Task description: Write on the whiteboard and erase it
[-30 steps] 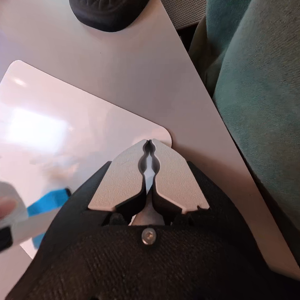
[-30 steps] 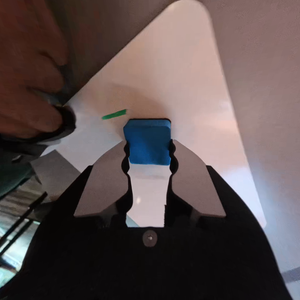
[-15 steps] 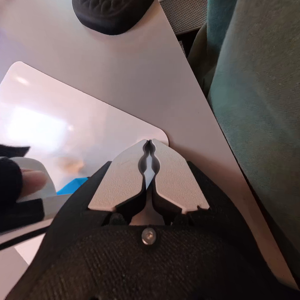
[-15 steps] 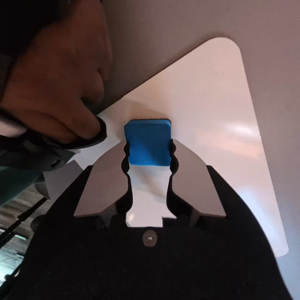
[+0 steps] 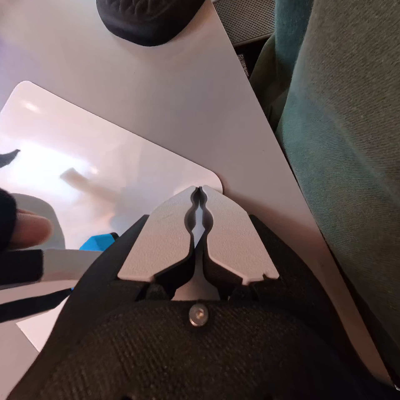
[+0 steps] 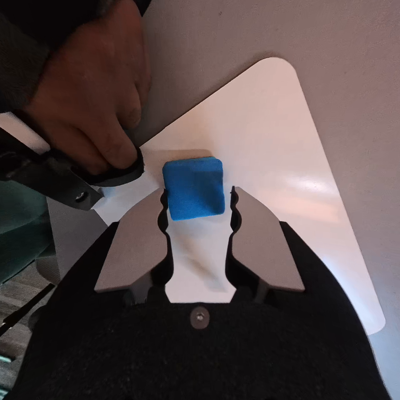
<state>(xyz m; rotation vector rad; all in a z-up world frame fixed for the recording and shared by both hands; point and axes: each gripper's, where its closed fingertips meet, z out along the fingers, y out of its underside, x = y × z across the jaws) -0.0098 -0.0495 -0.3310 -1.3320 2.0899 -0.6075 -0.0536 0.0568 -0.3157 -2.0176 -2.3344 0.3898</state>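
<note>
My right gripper (image 6: 199, 189) stands apart now, jaws spread, and the blue eraser (image 6: 193, 189) sits flat on the whiteboard (image 6: 270, 151) between my fingertips: the left tip touches its edge, the right tip stands just clear of it. The board itself shows no marks that I can see (only glare and soft reflections). My left gripper (image 5: 200, 188) has its jaws pressed together with nothing between them, tips over the whiteboard's rounded corner (image 5: 129, 162), which lies on the pale table (image 5: 151, 86). From that side a sliver of the eraser (image 5: 97, 242) peeks out by the black housing. A hand (image 6: 86, 97) grips the other tool, just beside the eraser.
</note>
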